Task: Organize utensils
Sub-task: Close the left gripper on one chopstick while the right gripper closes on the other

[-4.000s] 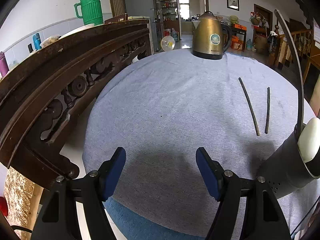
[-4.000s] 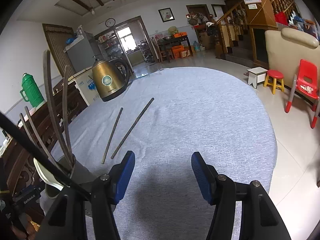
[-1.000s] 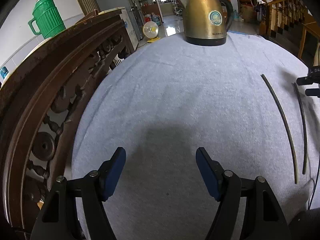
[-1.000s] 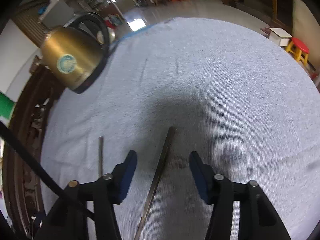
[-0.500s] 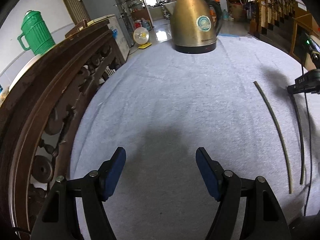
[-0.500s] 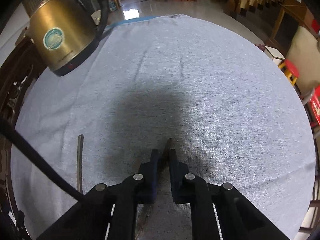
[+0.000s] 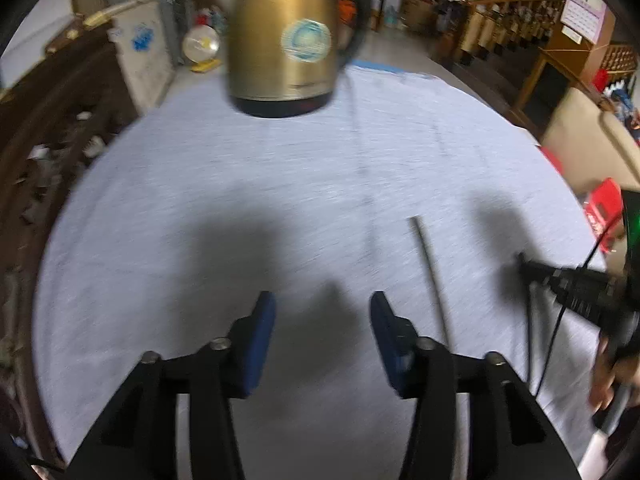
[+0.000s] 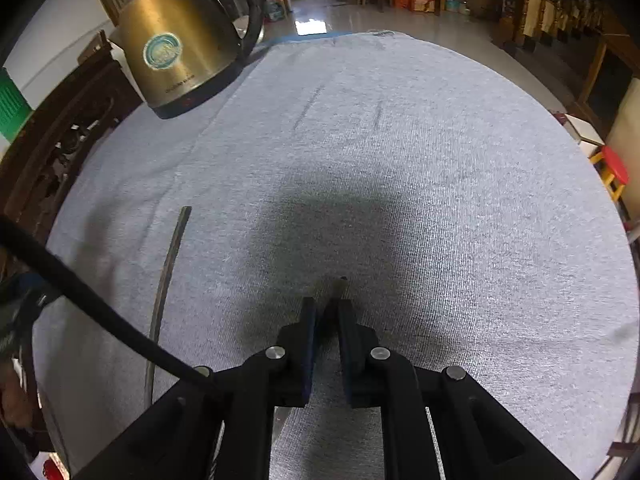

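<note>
Two dark chopsticks lie on the grey tablecloth. My right gripper (image 8: 327,306) is shut on one chopstick (image 8: 341,285), whose tip sticks out just past the pads. The other chopstick (image 8: 168,272) lies to its left on the cloth. In the left wrist view my left gripper (image 7: 322,330) is open and empty, and the free chopstick (image 7: 431,276) lies just right of its right finger. The right gripper (image 7: 568,280) shows at the right edge there, shut on the held chopstick (image 7: 529,336).
A brass electric kettle (image 7: 284,36) (image 8: 180,44) stands at the far side of the round table (image 8: 440,160). A dark carved wooden chair back (image 7: 60,128) runs along the left edge. A black cable (image 8: 100,316) crosses the right wrist view.
My right gripper closed on one chopstick and stays shut on it. My left gripper swung right and closer to the chopsticks; the kettle now looms nearer, with motion blur.
</note>
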`<move>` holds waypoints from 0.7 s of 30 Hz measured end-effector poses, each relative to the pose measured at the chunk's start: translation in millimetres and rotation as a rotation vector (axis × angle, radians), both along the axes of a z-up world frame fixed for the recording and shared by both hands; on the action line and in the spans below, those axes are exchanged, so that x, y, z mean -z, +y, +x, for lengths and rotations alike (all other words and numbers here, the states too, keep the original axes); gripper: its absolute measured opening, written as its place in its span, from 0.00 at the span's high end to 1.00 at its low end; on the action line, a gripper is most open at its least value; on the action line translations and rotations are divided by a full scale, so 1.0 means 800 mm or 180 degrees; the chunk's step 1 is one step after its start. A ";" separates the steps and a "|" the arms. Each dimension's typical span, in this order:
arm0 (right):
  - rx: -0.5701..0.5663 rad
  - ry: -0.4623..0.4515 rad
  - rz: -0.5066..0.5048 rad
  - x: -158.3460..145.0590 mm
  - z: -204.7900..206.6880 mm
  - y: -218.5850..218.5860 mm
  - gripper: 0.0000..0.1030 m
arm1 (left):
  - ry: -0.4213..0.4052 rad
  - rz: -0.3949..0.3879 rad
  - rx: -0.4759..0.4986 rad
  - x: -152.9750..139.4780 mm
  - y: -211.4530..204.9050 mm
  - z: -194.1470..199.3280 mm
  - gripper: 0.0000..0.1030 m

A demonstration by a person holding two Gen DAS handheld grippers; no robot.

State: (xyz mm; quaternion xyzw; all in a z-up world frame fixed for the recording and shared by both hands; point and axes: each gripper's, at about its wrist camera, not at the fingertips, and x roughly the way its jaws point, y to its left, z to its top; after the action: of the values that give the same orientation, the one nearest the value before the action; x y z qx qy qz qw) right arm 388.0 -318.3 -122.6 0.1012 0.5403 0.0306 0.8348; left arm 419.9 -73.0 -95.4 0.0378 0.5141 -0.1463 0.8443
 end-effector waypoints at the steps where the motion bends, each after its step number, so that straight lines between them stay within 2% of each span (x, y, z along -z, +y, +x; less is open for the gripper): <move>1: -0.0015 -0.0011 0.0014 0.001 0.000 -0.001 0.89 | 0.0035 -0.0026 0.0018 0.002 -0.010 0.007 0.56; 9: -0.0158 -0.0077 0.0195 0.005 0.005 -0.013 0.88 | 0.0219 0.0014 0.0338 0.025 -0.086 0.042 0.56; 15: -0.0168 -0.0087 0.0369 0.005 -0.001 -0.027 0.86 | 0.0346 0.0056 0.0423 0.045 -0.108 0.051 0.56; 17: -0.0177 -0.0099 0.0368 0.005 -0.003 -0.027 0.86 | 0.0300 0.0077 0.0459 0.045 -0.114 0.052 0.58; 20: -0.0196 -0.0107 0.0347 0.006 -0.002 -0.027 0.86 | 0.0277 0.0065 0.0512 0.045 -0.119 0.053 0.71; 21: -0.0191 -0.0103 0.0346 0.007 -0.001 -0.026 0.86 | 0.0268 0.0066 0.0528 0.045 -0.120 0.052 0.81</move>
State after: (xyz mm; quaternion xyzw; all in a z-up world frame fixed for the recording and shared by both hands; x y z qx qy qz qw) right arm 387.2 -339.2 -128.5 0.1295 0.5270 0.0866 0.8354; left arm 461.6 -168.7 -131.3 0.0829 0.5457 -0.2119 0.8065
